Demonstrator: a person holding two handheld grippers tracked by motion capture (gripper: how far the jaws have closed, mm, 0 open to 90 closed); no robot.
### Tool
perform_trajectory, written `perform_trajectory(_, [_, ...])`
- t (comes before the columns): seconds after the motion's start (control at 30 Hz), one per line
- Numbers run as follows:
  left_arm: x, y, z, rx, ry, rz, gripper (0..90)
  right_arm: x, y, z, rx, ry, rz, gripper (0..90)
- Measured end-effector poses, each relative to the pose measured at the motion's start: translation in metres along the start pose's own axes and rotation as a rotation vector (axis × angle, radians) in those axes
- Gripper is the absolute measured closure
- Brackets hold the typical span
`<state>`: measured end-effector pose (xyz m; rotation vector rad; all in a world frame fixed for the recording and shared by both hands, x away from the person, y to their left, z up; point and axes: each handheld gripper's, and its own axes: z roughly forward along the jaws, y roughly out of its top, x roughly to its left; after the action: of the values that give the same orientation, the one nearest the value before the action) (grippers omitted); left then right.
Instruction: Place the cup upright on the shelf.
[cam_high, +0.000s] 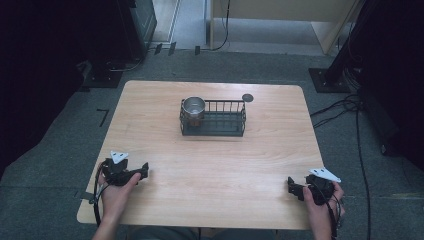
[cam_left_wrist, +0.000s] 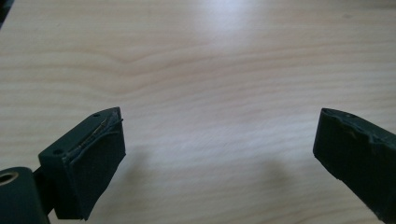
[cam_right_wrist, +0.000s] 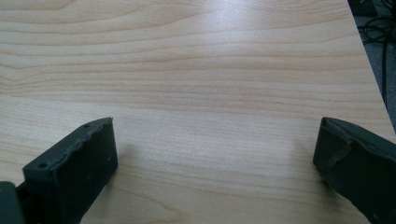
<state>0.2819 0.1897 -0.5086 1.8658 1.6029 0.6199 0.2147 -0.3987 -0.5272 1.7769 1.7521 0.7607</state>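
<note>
Where the person's forearms come in at the near edge of the desk (cam_high: 210, 170), they are cut off by the frame, so little more than the hands and wrists can be made out. At the near left corner the left hand-held gripper (cam_high: 142, 171) lies low over the wood, its grey three-cornered plate on top; in the left gripper view its two black jaws stand wide apart with bare wood grain between them, released and holding nothing (cam_left_wrist: 217, 135). The worn pad edges show some ragged lifting, though the detail is soft. Near the right corner the right hand-held gripper (cam_high: 291, 186) sits just as low, a cable trailing back over the wrist; in the right gripper view its jaws are likewise spread wide over empty desk (cam_right_wrist: 217, 140), gripping nothing, with the desk's right edge and dark cables on the floor beyond. Farther off, well apart from both hands, a black wire rack (cam_high: 220, 120) stands at the middle of the far half of the desk. A metal cup (cam_high: 193, 107) stands upright in its left end, its lower part hidden behind the bars. Just beyond the rack's right end lies a small dark disc (cam_high: 247, 97), too small to identify.
</note>
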Motion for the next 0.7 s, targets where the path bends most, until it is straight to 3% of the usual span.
perform_trajectory(0.1, [0.010, -0.012, -0.002, 0.012, 0.027, -0.003, 2.8, 0.000, 0.000, 0.000, 0.000, -0.001, 0.000, 0.0])
perform_trajectory(0.2, [0.014, -0.014, -0.005, 0.008, 0.032, -0.010, 2.9, 0.000, 0.000, 0.000, 0.000, 0.000, -0.001, 0.0])
perform_trajectory(0.27, [0.018, -0.016, -0.006, 0.016, 0.068, 0.018, 2.9, 0.000, 0.000, 0.000, 0.000, 0.000, -0.001, 0.0])
perform_trajectory(0.37, [0.023, -0.019, -0.009, 0.012, 0.075, 0.030, 2.8, 0.000, 0.000, 0.000, 0.000, 0.000, -0.001, 0.0])
perform_trajectory(0.47, [0.027, -0.023, -0.010, 0.011, 0.045, 0.013, 2.8, 0.000, 0.000, 0.000, 0.000, -0.001, -0.001, 0.0])
perform_trajectory(0.7, [0.027, -0.023, -0.011, 0.012, 0.040, 0.017, 2.8, 0.000, 0.000, 0.000, -0.001, 0.000, -0.002, 0.0])
